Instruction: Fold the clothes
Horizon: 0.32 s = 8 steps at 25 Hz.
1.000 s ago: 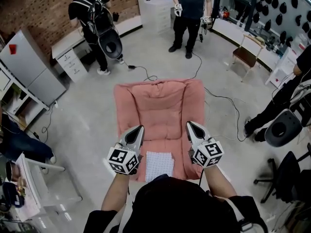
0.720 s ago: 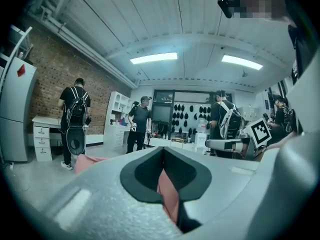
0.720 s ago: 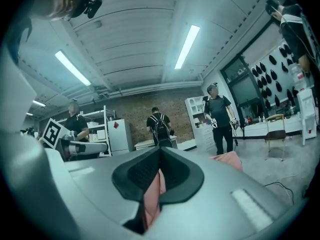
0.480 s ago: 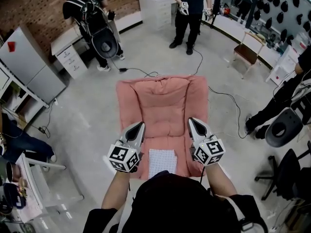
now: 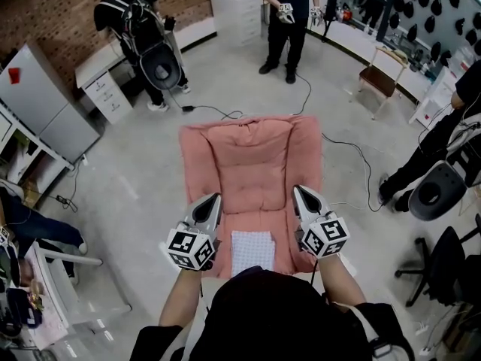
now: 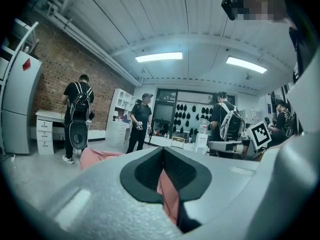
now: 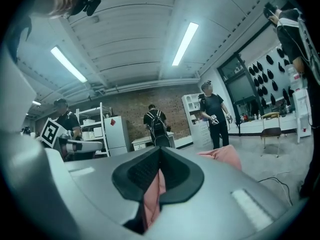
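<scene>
Over grey floor (image 5: 135,171), left tongs (image 5: 216,198) and right tongs (image 5: 297,190) clamp pink garment (image 5: 252,160).

A grey concrete floor (image 5: 135,179) runs back to a red brick wall (image 5: 52,13), where a tall grey metal cabinet (image 5: 45,100) stands near a white desk with drawers (image 5: 105,89). A person in black wearing a backpack (image 5: 128,21) stands at that desk, and another person in a dark top (image 5: 284,28) stands well apart at the far middle. A thin black cable (image 5: 203,107) lies on the floor, with a small wooden chair with a brown seat (image 5: 378,80) and a black swivel chair (image 5: 443,265) at the right.
</scene>
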Available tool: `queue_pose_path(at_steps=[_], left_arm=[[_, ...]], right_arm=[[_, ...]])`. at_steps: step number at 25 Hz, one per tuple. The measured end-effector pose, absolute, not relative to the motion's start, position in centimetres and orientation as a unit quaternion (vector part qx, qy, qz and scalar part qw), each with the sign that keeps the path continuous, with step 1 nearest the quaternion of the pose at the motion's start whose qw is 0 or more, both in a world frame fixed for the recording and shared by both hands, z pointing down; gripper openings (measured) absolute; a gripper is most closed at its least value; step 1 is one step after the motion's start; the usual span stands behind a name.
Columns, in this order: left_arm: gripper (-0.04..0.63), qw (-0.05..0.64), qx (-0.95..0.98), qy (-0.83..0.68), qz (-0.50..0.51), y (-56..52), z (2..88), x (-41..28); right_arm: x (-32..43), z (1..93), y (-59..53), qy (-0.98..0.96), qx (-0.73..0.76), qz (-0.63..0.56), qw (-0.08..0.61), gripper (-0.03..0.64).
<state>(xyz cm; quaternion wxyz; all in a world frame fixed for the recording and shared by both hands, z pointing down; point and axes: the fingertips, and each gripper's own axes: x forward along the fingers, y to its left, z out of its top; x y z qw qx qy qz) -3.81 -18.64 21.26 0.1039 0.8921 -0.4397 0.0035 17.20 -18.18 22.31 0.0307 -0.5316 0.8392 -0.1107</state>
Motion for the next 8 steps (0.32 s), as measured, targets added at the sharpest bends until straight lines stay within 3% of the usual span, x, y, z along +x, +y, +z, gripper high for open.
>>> queue_pose_path(at_steps=[8], left_arm=[[0.006,0.101,0.892,-0.441,0.001,-18.95,21.61,-4.48]], right_arm=[[18.07,22.68,-18.94,0.830,-0.547,-0.107,0.035,0.005]])
